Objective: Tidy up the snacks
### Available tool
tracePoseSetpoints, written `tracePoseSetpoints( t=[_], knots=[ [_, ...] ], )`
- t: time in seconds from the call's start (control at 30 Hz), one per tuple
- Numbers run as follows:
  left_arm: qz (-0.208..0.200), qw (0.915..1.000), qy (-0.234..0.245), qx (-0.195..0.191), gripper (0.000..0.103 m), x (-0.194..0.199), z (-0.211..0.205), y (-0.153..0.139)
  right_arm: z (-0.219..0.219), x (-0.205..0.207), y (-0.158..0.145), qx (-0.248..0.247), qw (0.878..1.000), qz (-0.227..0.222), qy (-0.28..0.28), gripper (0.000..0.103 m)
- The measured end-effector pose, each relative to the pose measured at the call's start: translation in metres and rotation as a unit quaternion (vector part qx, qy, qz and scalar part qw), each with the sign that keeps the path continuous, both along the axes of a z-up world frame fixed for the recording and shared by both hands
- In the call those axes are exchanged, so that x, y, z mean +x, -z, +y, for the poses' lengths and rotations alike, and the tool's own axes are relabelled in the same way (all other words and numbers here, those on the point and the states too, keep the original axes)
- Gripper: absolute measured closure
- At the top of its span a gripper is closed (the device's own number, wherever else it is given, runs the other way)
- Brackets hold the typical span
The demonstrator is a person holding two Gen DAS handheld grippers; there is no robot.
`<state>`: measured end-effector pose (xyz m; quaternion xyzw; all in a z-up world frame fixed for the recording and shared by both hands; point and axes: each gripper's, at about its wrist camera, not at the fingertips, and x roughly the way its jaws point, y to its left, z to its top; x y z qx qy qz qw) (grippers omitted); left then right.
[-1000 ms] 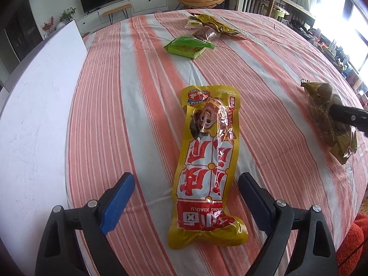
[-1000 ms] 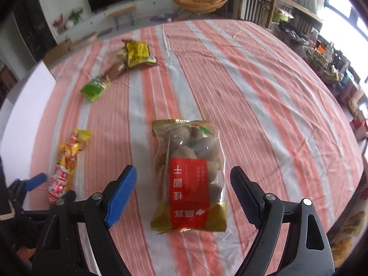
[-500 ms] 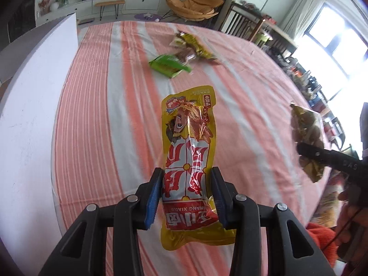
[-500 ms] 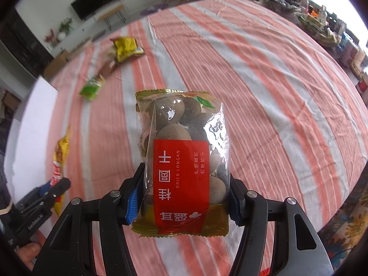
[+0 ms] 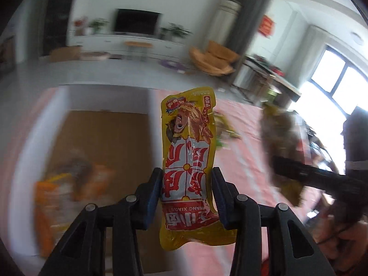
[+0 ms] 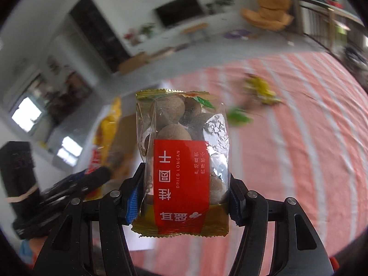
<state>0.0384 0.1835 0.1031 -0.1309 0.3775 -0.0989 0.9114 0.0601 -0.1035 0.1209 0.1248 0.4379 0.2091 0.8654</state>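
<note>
My left gripper (image 5: 185, 191) is shut on a long yellow and red snack packet (image 5: 188, 151) and holds it upright in the air, next to an open cardboard box (image 5: 103, 142) with white walls. My right gripper (image 6: 184, 191) is shut on a clear bag of dried longan (image 6: 181, 151) with a red label, also lifted off the table. The longan bag also shows, blurred, at the right of the left wrist view (image 5: 278, 138). The yellow packet shows at the left of the right wrist view (image 6: 108, 128).
The box holds blurred orange snack packets (image 5: 53, 191). A green packet (image 6: 239, 117) and a yellow packet (image 6: 262, 89) lie farther off on the red-and-white striped tablecloth (image 6: 299, 149). Living room furniture stands beyond the table.
Both grippers closed on their packets, lifted them off the tablecloth and swung left towards the box. The views are now motion-blurred.
</note>
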Motion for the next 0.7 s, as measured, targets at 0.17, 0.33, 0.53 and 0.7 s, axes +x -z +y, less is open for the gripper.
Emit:
tracePoseSetpoints(
  t=[0.17, 0.33, 0.53, 0.7],
  knots=[
    [0.062, 0.9856, -0.126, 0.093, 0.028, -0.012, 0.080, 0.033, 0.110, -0.001, -0.007, 0.031, 0.992, 0.005, -0.123, 0.029],
    [0.070, 0.9804, -0.157, 0.096, 0.027, -0.023, 0.093, 0.047, 0.122, 0.007, 0.014, 0.017, 0.993, 0.017, -0.115, 0.027],
    [0.037, 0.9975, -0.059, 0.012, 0.024, -0.003, 0.032, 0.037, 0.021, 0.012, 0.061, -0.065, 0.997, -0.010, 0.036, 0.023],
    [0.030, 0.9908, 0.127, -0.037, 0.011, 0.005, -0.094, 0.023, -0.075, 0.014, 0.141, -0.148, 0.973, 0.047, 0.173, 0.023]
  ],
)
